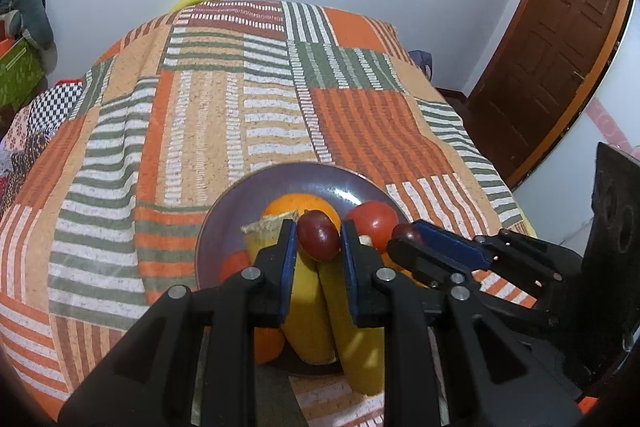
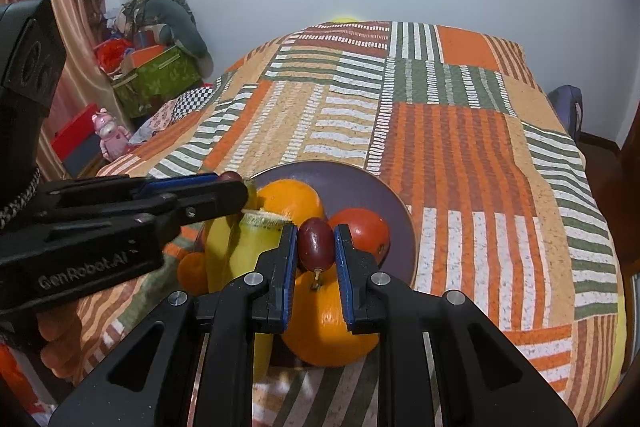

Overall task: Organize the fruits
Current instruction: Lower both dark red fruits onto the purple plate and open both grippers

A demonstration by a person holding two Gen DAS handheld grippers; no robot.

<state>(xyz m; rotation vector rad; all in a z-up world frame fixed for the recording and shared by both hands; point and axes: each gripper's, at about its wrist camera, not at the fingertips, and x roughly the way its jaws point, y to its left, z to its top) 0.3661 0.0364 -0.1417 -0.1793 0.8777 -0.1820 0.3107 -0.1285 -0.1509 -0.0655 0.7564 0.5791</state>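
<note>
Each hand-held gripper, left point(image 1: 319, 241) and right point(image 2: 316, 247), pinches a red grape point(image 1: 318, 235) upright, stem end down on the right one point(image 2: 316, 245), above the fruit plate point(image 2: 348, 173).

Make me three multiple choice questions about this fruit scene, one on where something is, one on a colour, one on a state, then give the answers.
1. Where does the tomato lie?
A. on the plate
B. on the bare cloth
C. on the floor

2. What colour is the plate?
A. white
B. purple
C. green

3. What is the right gripper doing?
A. standing open, holding nothing
B. gripping a banana
C. shut on a grape

Answers:
1. A, the tomato sits within the plate's rim beside an orange.
2. B, the bare rim shows dull purple.
3. C, a dark red grape sits pinched between its blue pads; the left gripper holds another grape.
</note>
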